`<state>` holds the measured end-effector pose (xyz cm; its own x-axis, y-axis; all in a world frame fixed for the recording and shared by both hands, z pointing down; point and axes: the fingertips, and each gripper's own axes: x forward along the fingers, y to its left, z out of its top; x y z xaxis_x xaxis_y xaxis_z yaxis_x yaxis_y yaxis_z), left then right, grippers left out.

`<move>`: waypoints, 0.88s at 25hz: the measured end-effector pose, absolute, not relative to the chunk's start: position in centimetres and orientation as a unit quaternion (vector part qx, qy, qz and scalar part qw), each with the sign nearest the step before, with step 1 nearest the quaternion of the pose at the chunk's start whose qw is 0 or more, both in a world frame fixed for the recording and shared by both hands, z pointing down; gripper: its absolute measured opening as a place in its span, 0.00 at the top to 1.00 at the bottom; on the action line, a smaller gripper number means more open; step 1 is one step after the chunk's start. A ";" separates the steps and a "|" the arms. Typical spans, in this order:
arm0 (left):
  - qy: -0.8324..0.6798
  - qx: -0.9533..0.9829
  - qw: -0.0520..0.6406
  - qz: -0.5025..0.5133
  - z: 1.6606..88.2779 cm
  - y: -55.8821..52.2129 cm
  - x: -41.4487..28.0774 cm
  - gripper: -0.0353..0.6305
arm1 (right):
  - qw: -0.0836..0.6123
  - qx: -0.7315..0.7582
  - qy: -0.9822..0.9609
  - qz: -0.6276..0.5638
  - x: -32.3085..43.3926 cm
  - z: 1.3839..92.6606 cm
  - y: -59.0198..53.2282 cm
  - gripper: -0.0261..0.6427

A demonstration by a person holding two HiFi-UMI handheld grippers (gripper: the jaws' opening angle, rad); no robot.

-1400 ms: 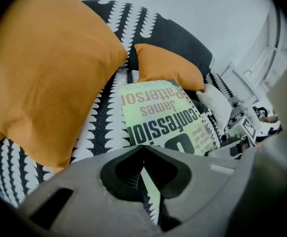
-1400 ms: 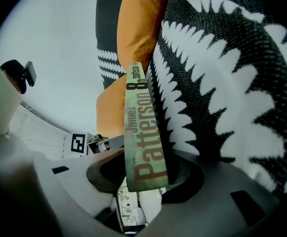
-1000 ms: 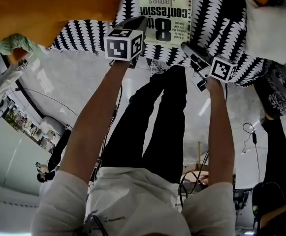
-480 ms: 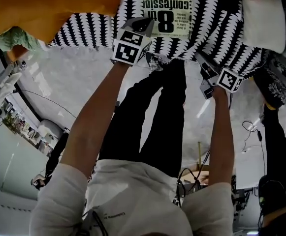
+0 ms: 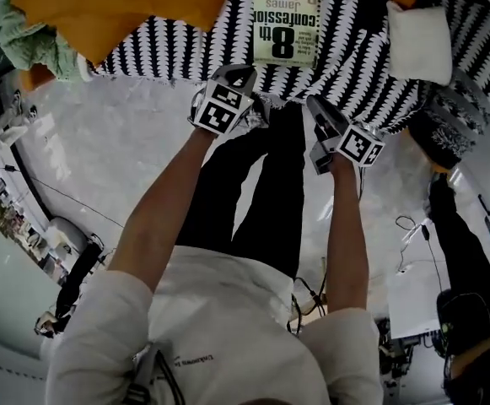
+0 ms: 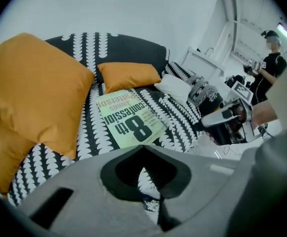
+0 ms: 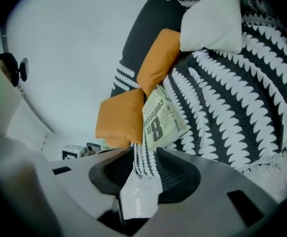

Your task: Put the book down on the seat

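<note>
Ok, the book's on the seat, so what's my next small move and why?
Probably just rest both grippers: the book lies flat on the seat, neither the left gripper nor the right gripper touches it, and the right jaws are closing on nothing.

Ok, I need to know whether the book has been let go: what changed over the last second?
Both tools drew back toward the person. The left tool, which overlapped the book's near corner, is now clear of it at the seat's front edge. The right tool pulled back too, its jaws closing with nothing between them. The book stays flat on the seat, and the cushions have not moved.
</note>
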<state>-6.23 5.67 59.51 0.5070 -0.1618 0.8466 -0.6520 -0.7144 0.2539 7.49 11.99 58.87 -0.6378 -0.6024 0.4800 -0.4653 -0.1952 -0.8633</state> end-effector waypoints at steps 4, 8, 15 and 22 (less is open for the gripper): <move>-0.253 0.823 0.280 0.425 55.6 7.5 -6.6 0.94 | 0.045 -0.445 0.661 -0.603 6.4 53.5 11.6 0.75; -0.262 0.829 0.274 0.412 51.8 7.7 -7.7 0.94 | -0.022 -0.457 0.703 -0.544 4.4 49.3 11.2 0.75; -0.269 0.857 0.252 0.359 44.9 9.5 -8.0 0.94 | 0.000 -0.476 0.702 -0.530 3.1 42.1 12.0 0.75; -0.302 0.863 0.254 0.315 39.5 11.0 -8.3 0.94 | -0.030 -0.516 0.690 -0.507 3.8 37.8 14.0 0.77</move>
<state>-8.30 11.04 39.50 0.6192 -0.3621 0.6968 -0.6816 -0.6885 0.2478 3.78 14.00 37.84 -0.4660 -0.6818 0.5638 -0.7419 -0.0461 -0.6689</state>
